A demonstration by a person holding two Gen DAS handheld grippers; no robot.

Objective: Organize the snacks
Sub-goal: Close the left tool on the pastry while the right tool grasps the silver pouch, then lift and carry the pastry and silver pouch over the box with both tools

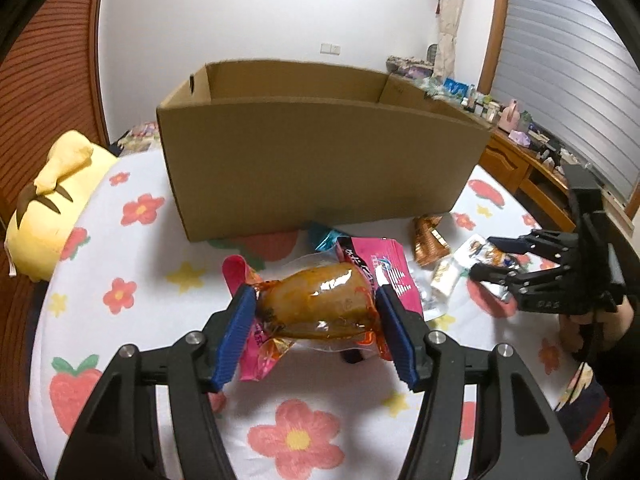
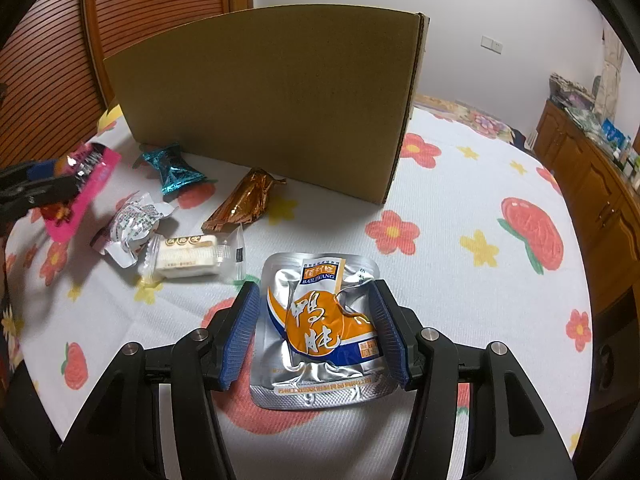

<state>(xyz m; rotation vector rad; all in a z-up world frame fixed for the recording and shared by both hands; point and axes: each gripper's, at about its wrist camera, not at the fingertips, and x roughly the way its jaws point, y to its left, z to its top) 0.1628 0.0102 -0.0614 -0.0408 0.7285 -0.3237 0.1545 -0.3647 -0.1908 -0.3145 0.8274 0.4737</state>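
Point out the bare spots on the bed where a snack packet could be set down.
Free: the floral sheet to the right of the cardboard box, out to the wooden cabinet; also the strip near the yellow plush. Crowded: in front of the box, around the teal candy, bronze wrapper and white cake packet.

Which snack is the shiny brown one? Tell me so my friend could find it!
Find the big cardboard box standing on the flowery bedsheet. Right in front of its near wall lies the brown snack, a crinkly copper-coloured foil wrapper, long and twisted at one end. The teal wrapper to its left is blue-green and the white packet below it is pale, so only this one is brown.
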